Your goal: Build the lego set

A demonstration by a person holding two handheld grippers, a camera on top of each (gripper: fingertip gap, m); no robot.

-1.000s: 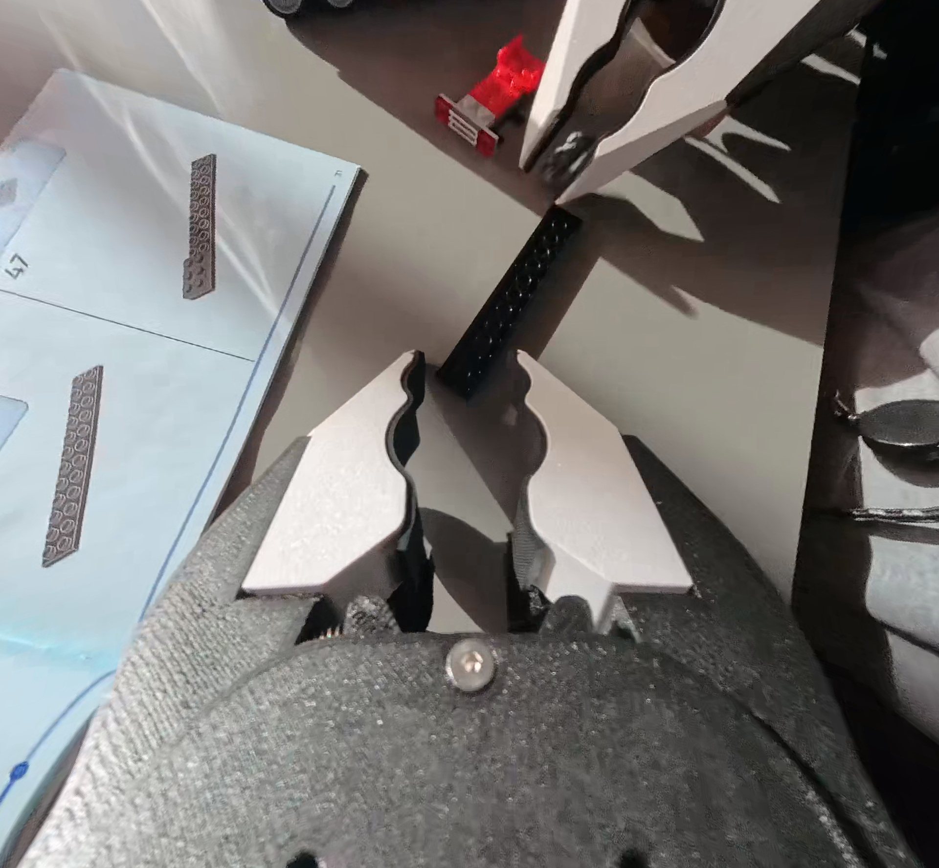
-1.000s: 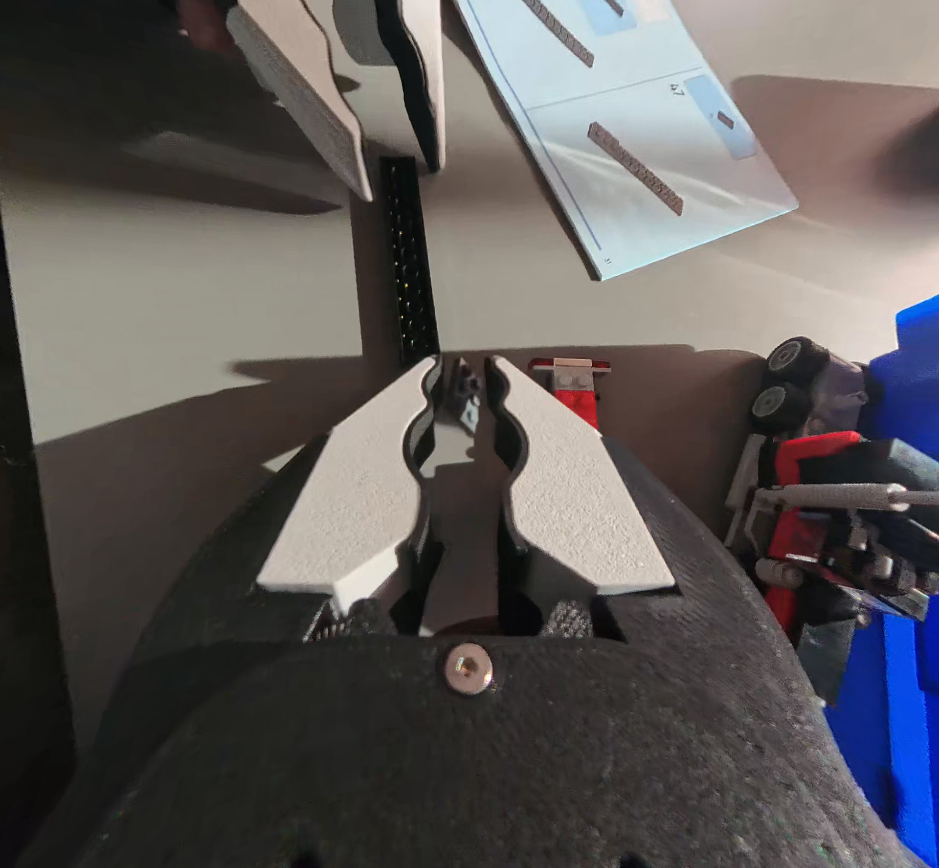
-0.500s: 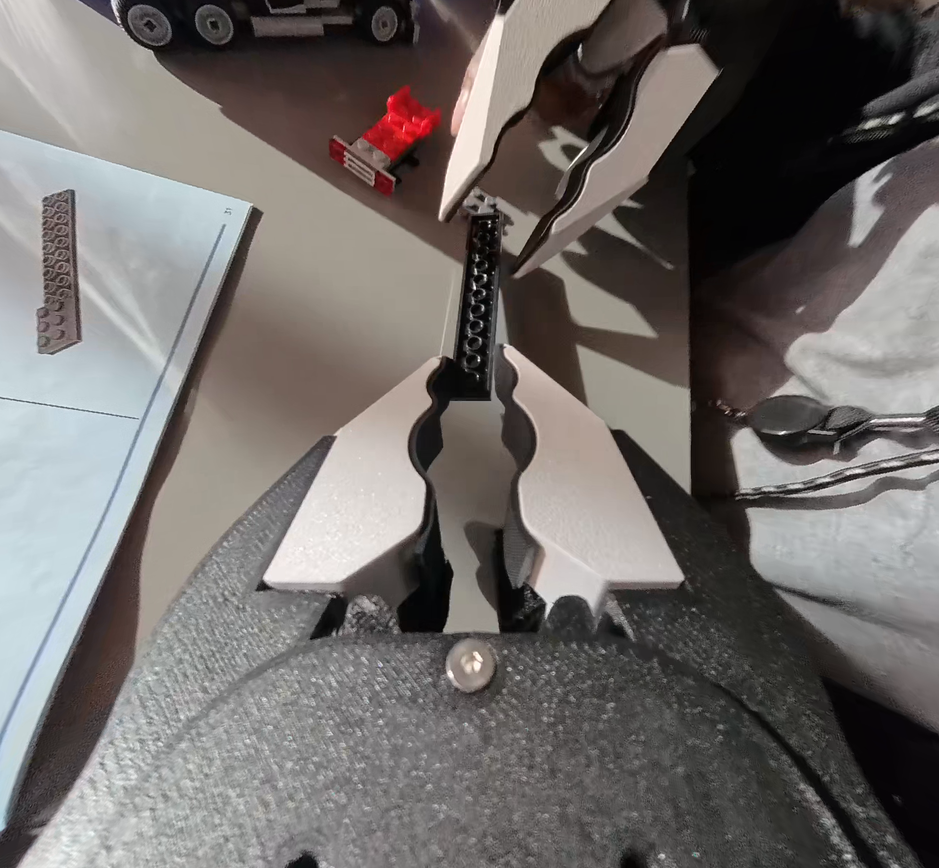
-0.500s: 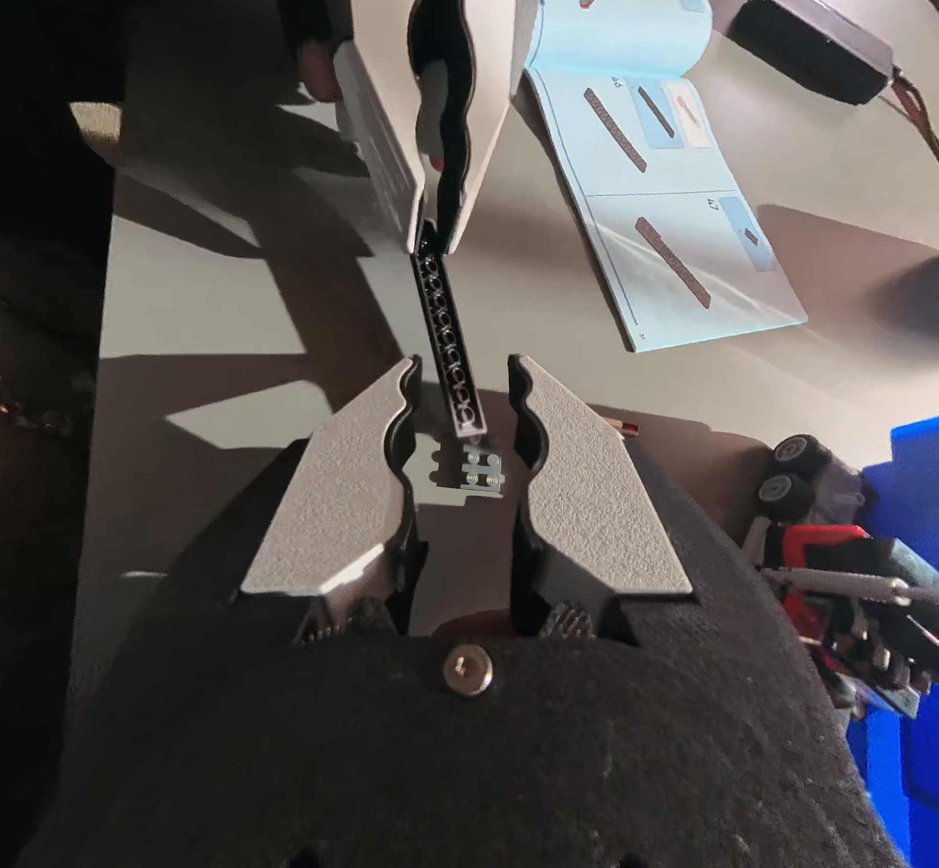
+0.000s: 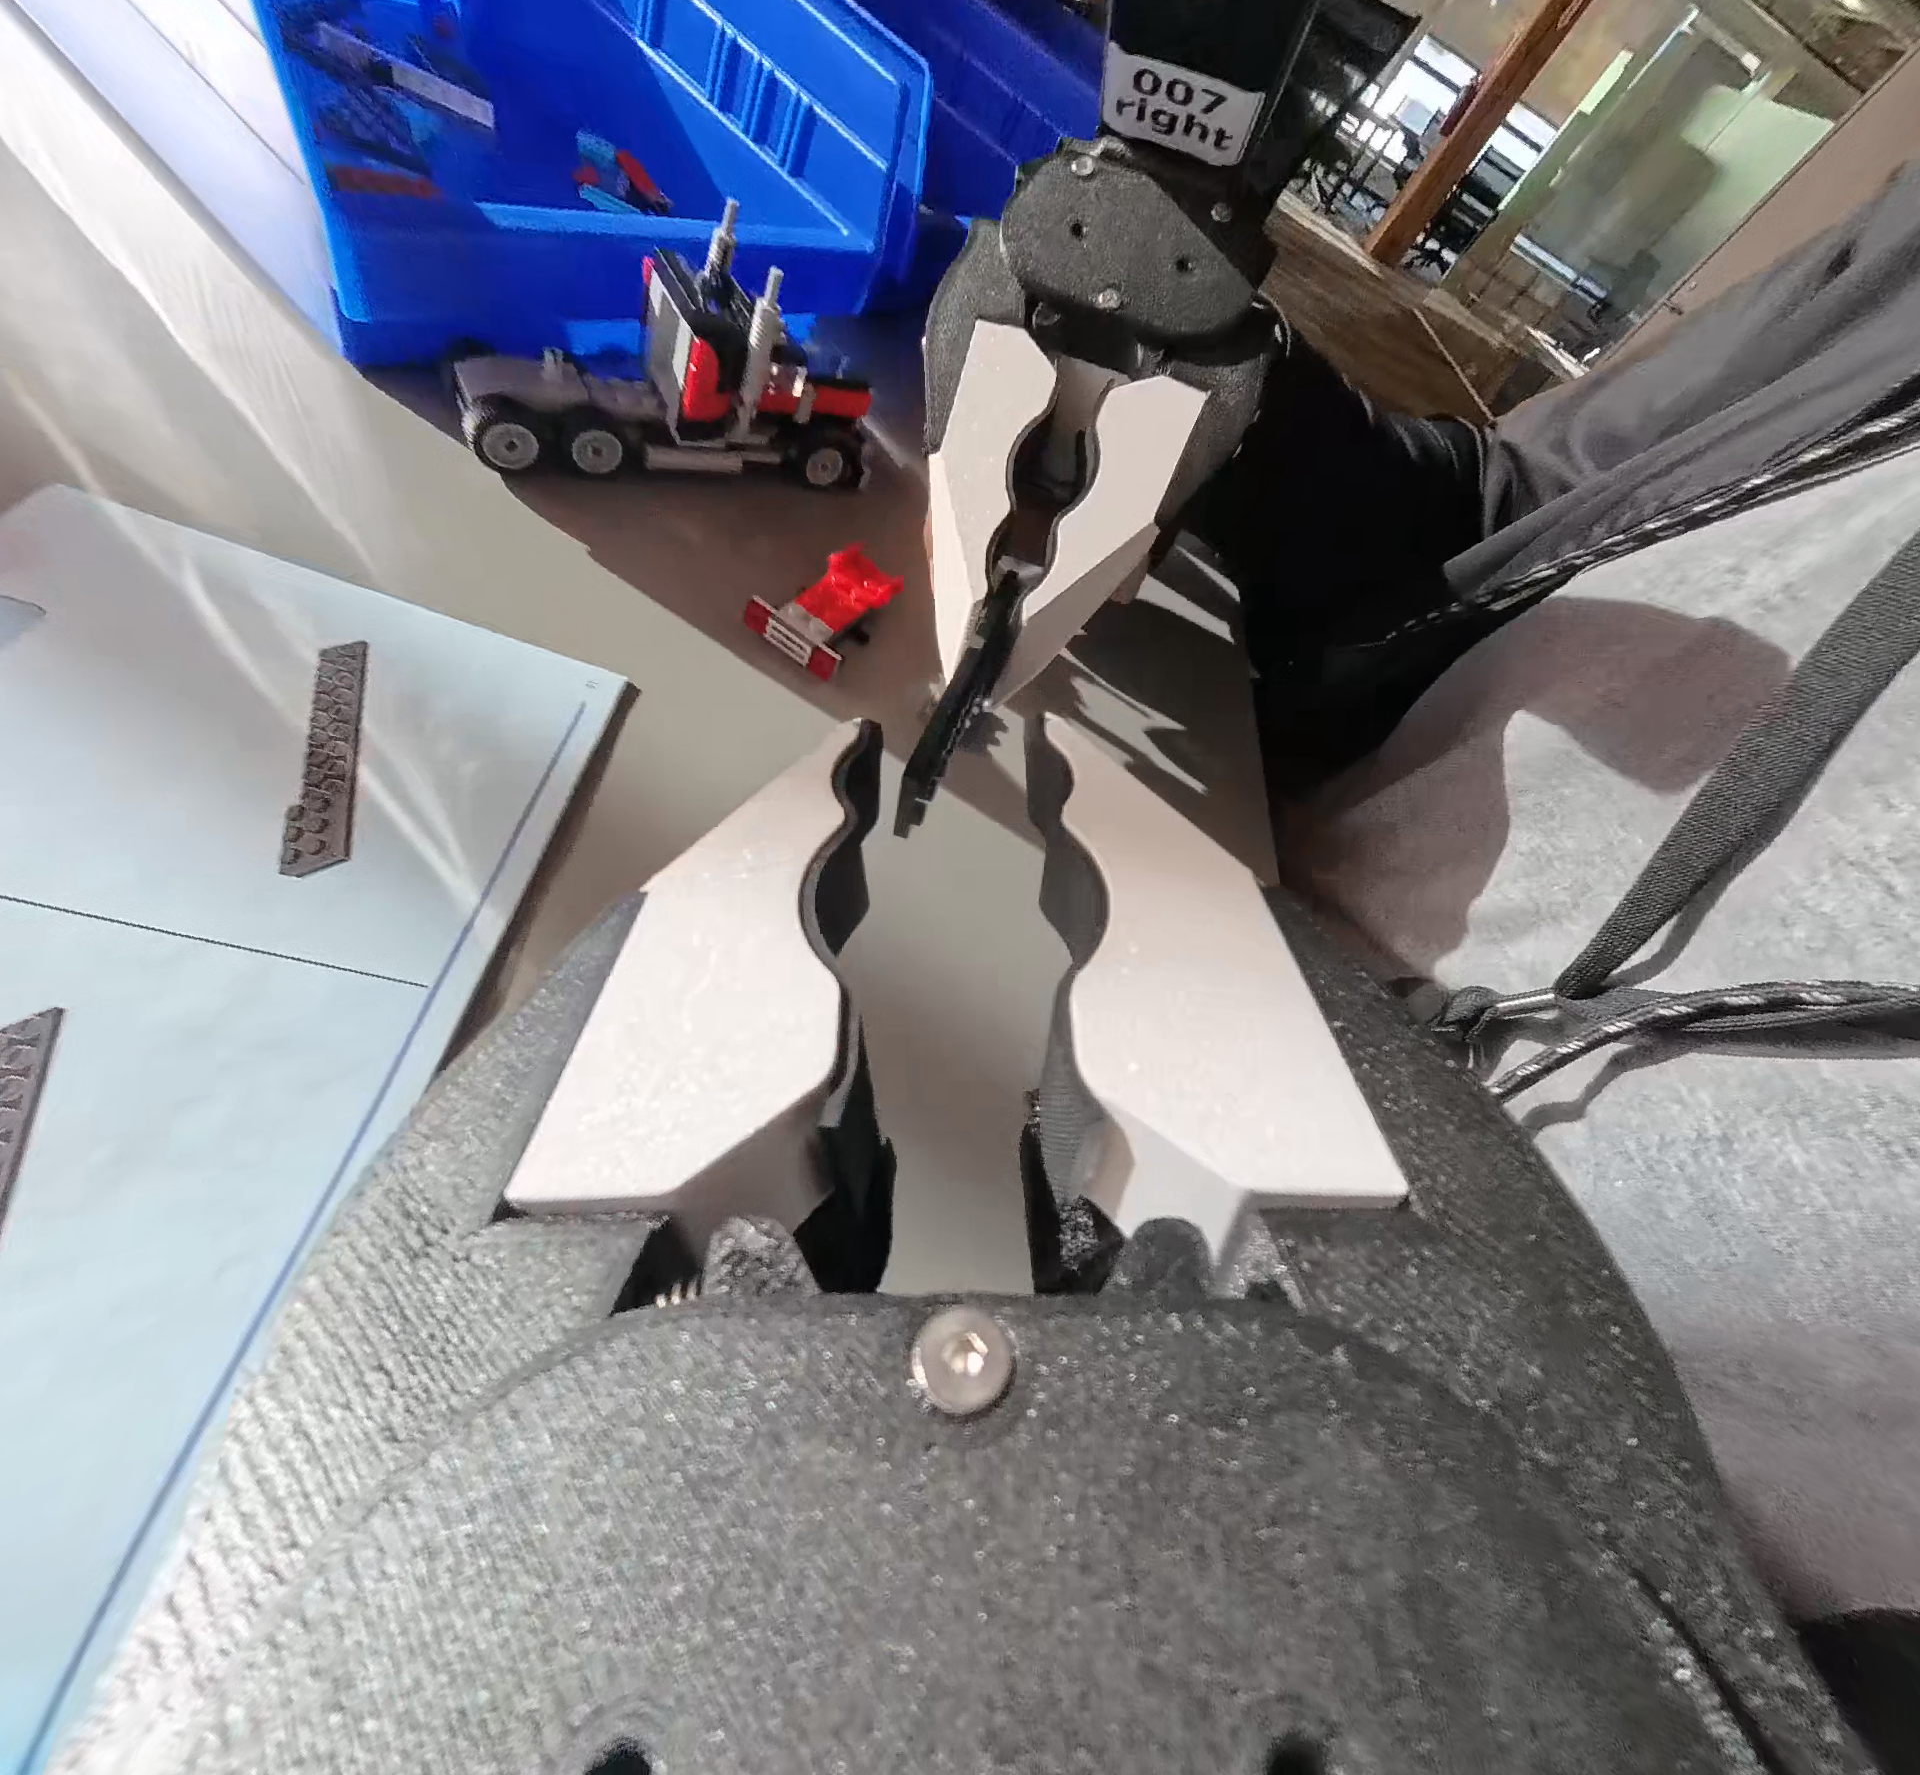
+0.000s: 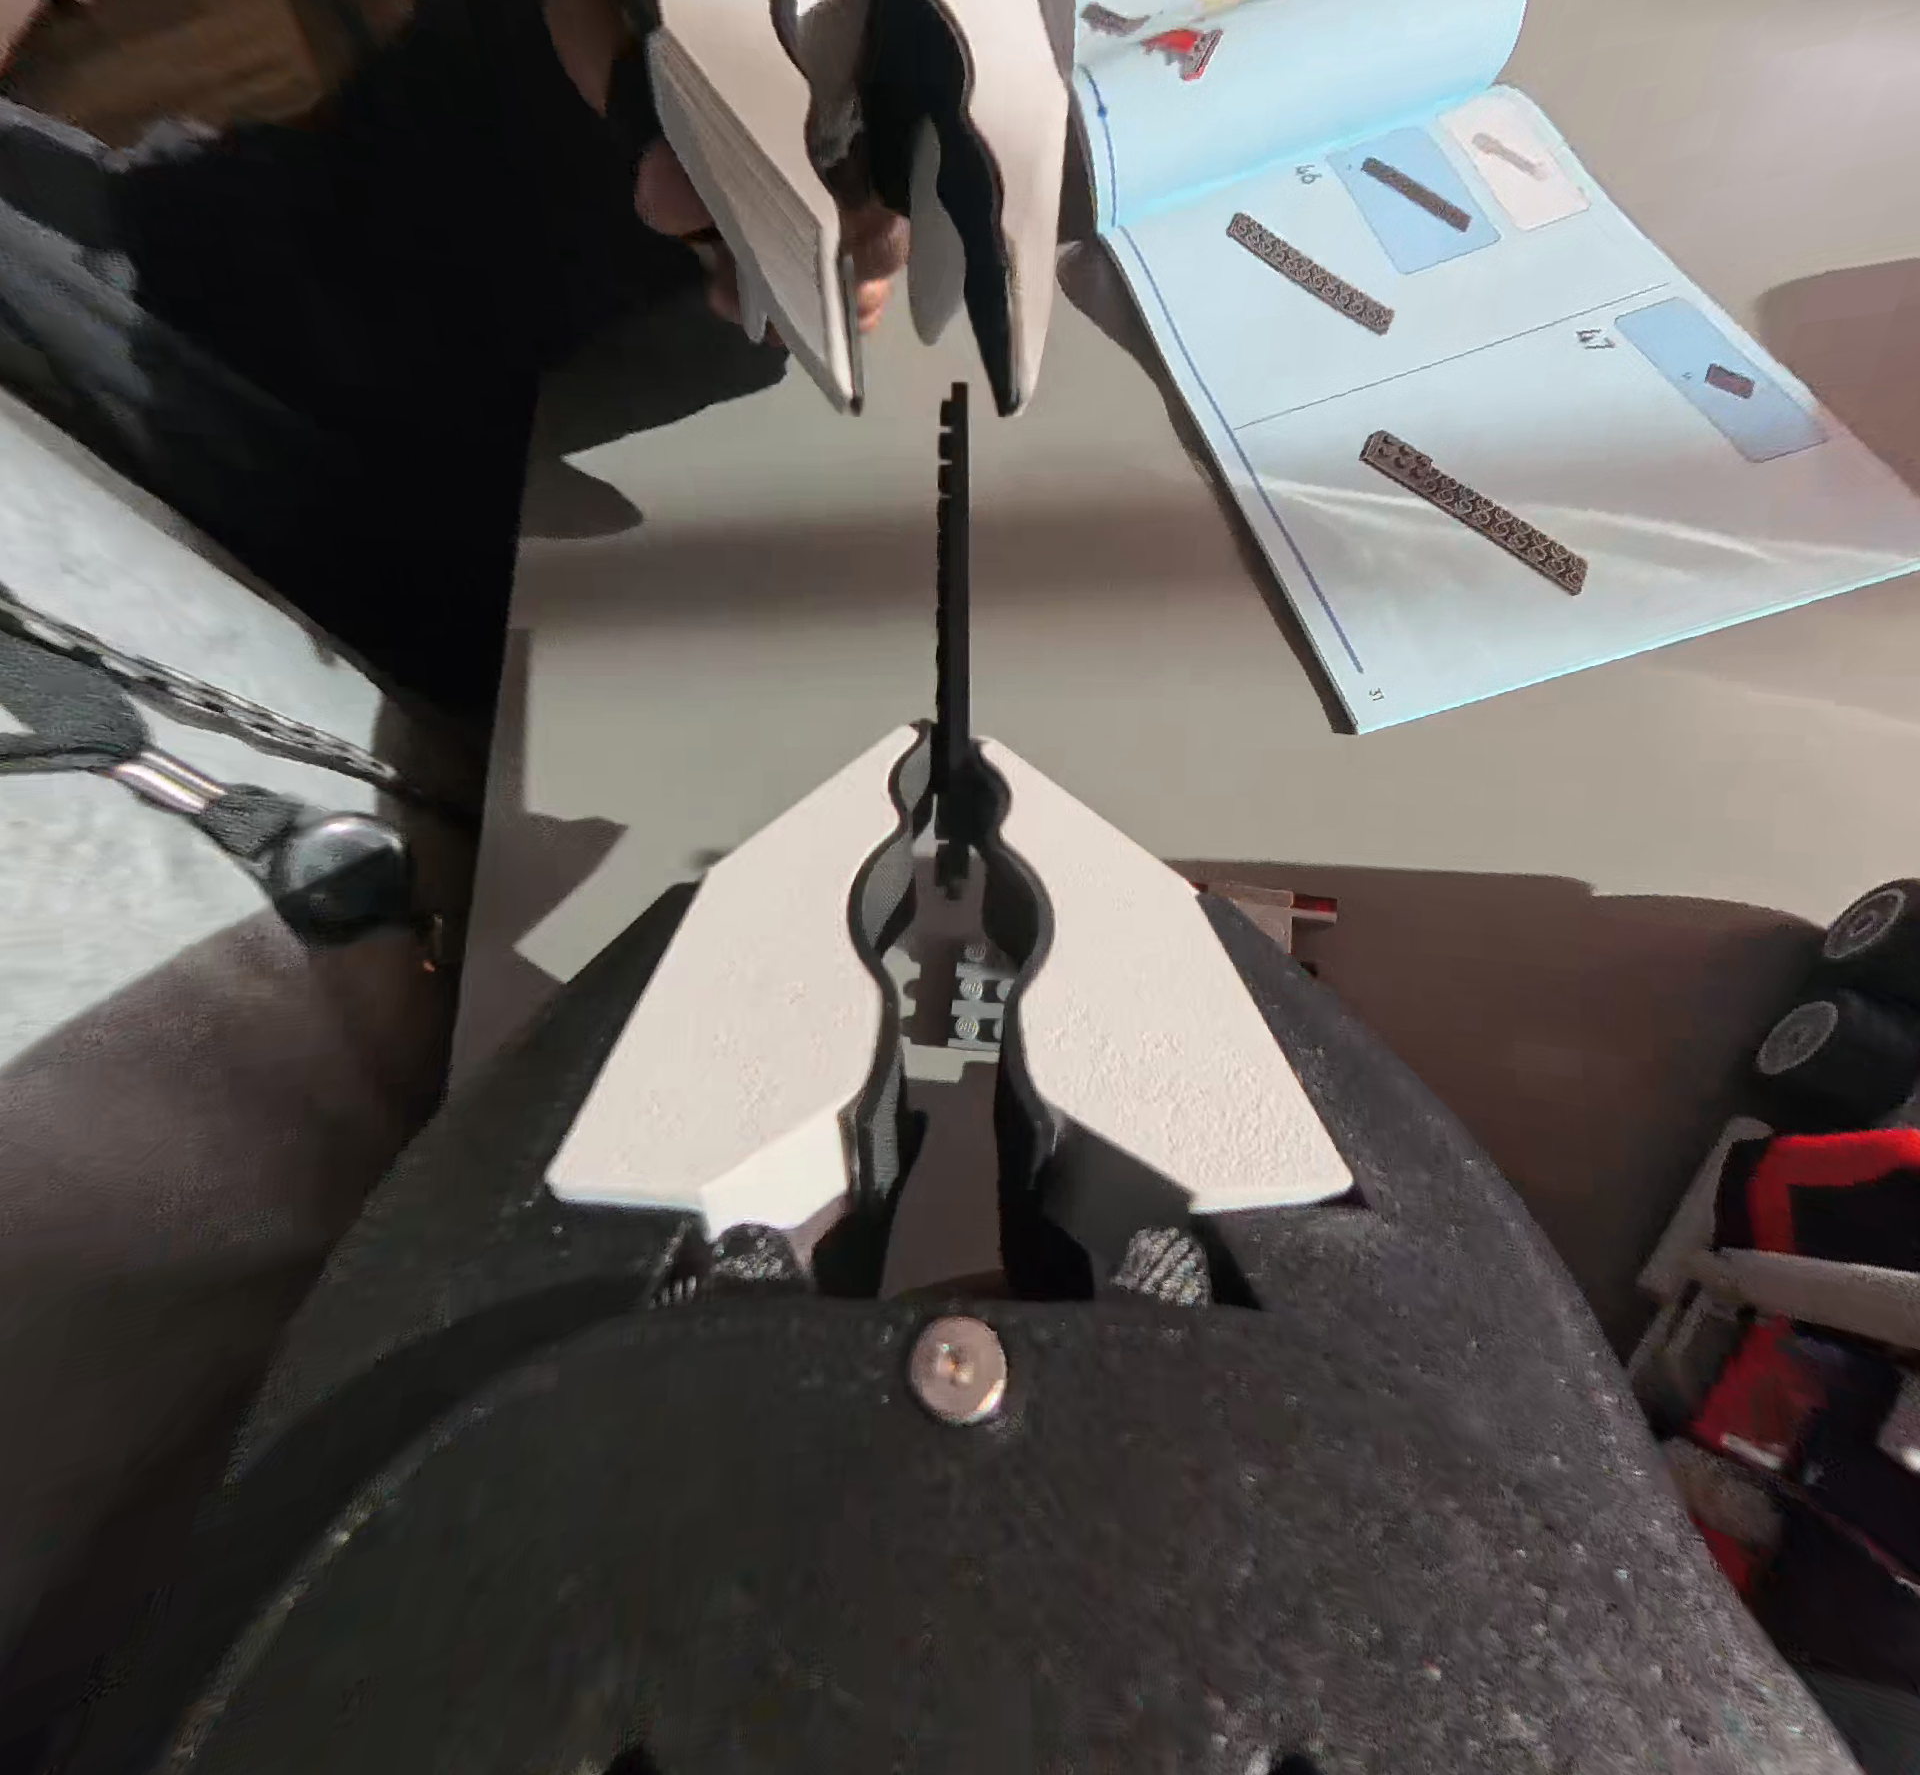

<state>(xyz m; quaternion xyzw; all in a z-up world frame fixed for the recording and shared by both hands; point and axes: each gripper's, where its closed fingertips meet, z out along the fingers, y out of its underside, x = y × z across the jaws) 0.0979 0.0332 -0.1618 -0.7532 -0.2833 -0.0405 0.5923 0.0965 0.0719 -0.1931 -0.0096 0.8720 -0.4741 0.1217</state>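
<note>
Left wrist view: left claw [image 5: 951, 769] gapes empty, and the black plate [image 5: 961, 686] hangs off the desk [image 5: 644, 572], pinched at its far end by the right claw [image 5: 1013, 598], free end dipping just between my tips. Right wrist view: right claw [image 6: 951, 769] clamped on plate [image 6: 954, 582] edge-on, small grey piece [image 6: 971, 998] at the held end, long axis straight at the left claw [image 6: 914, 375], whose parted tips bracket the free end without touching, so I reckon left just closes where it sits.
</note>
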